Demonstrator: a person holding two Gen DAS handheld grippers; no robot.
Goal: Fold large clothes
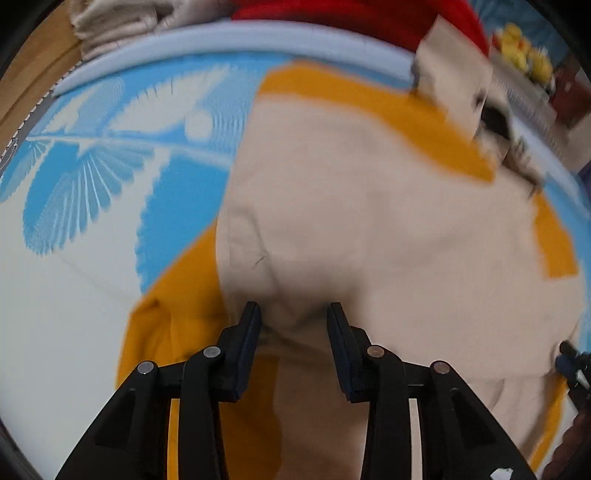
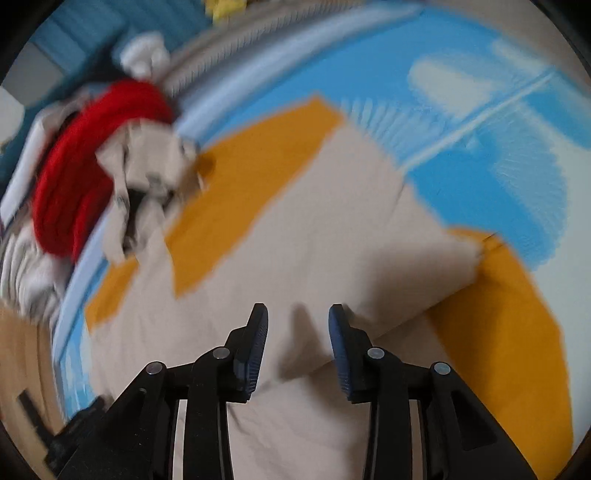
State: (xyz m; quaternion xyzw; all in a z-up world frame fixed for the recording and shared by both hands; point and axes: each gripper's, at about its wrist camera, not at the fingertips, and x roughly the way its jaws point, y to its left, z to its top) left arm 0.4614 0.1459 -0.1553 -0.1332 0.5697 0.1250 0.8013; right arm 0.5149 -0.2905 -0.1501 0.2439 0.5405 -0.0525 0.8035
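A large beige garment (image 1: 369, 221) lies spread over a mustard-yellow garment (image 1: 184, 314) on a blue and white patterned sheet (image 1: 92, 184). My left gripper (image 1: 293, 314) is open, its fingers just above the beige cloth near its left edge. In the right wrist view the same beige garment (image 2: 314, 240) lies over the yellow one (image 2: 509, 314). My right gripper (image 2: 298, 315) is open and empty, low over the beige cloth. Both views are blurred.
A pile of clothes with a red garment (image 2: 81, 166) and crumpled beige cloth (image 1: 454, 81) sits at the bed's far edge (image 1: 258, 35). A folded cream textile (image 1: 122, 26) lies beyond it. Yellow objects (image 1: 524, 48) stand at far right. Wooden floor (image 2: 22, 350) shows at the side.
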